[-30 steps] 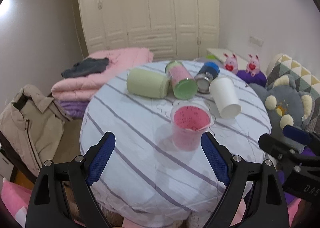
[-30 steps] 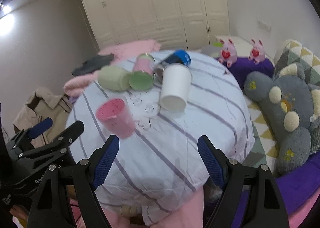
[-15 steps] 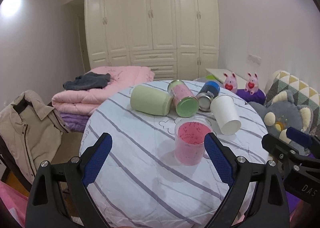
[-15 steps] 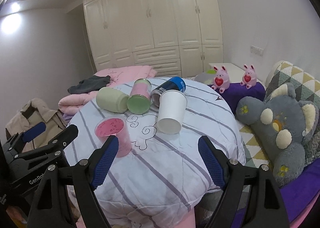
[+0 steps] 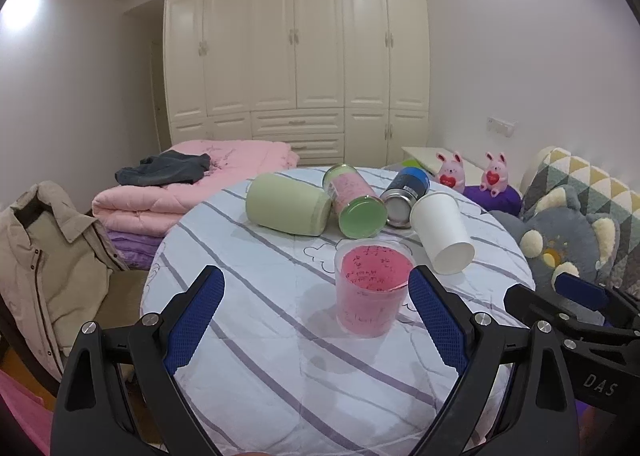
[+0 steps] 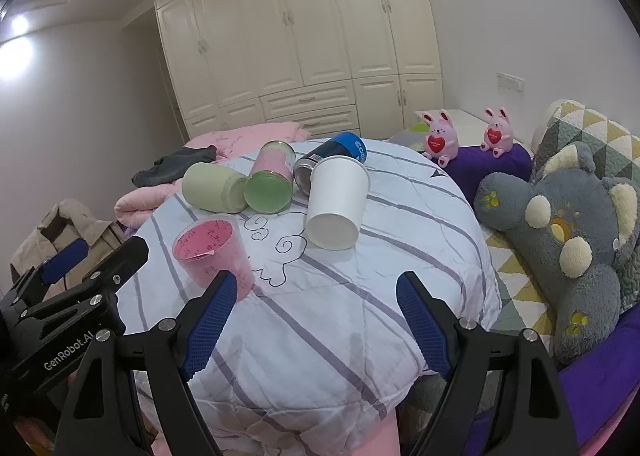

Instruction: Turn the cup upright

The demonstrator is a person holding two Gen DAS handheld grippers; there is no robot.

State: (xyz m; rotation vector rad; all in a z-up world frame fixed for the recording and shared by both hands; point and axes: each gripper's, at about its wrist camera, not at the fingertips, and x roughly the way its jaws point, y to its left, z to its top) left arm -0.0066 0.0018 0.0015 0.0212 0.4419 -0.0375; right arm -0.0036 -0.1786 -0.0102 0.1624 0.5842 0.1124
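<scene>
A clear pink measuring cup (image 5: 370, 290) (image 6: 212, 252) stands upright on the round striped table (image 5: 260, 328) (image 6: 340, 316). Behind it lie a pale green cup (image 5: 286, 209) (image 6: 214, 192), a pink jar with a green lid (image 5: 354, 206) (image 6: 270, 184), a blue can (image 5: 404, 194) (image 6: 332, 158) and a white paper cup (image 5: 440, 230) (image 6: 336, 204), all on their sides. My left gripper (image 5: 316, 316) is open and empty, in front of the pink cup. My right gripper (image 6: 316, 320) is open and empty, over the table's near edge.
Folded pink quilts with dark clothes (image 5: 180, 184) lie behind left of the table. A beige jacket hangs on a chair (image 5: 44, 256) at the left. A grey plush bear (image 6: 560, 232), two pink plush rabbits (image 6: 440, 138) and a patterned cushion lie at the right. White wardrobes line the back wall.
Both grippers have tilted up and drawn back a little from the table, so more of the wardrobe shows. The cups have not moved. Both grippers stay open.
</scene>
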